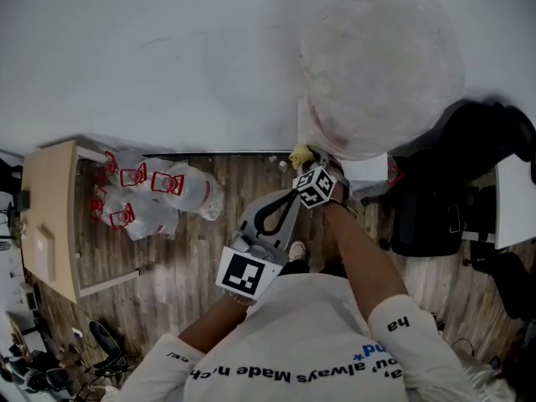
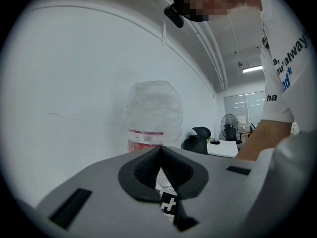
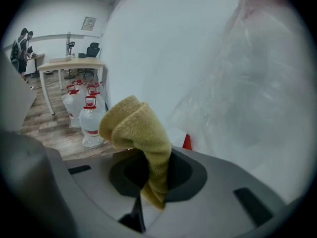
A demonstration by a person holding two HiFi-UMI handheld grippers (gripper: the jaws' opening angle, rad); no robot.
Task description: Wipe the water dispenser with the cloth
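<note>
The water dispenser's large bottle (image 1: 381, 65), wrapped in clear plastic, stands against the white wall (image 1: 167, 57) in front of me. My left hand-held gripper (image 1: 293, 194) points toward it, jaws pressed together on nothing. My right hand-held gripper (image 3: 154, 175) is clamped on the folded yellow terry cloth (image 3: 136, 128), held just beside the bottle's lower edge; I cannot tell whether they touch.

We've got a wood floor (image 1: 180, 262) here, bagged water jugs (image 1: 159, 193) sitting on it right beside the desk (image 1: 46, 199).
</note>
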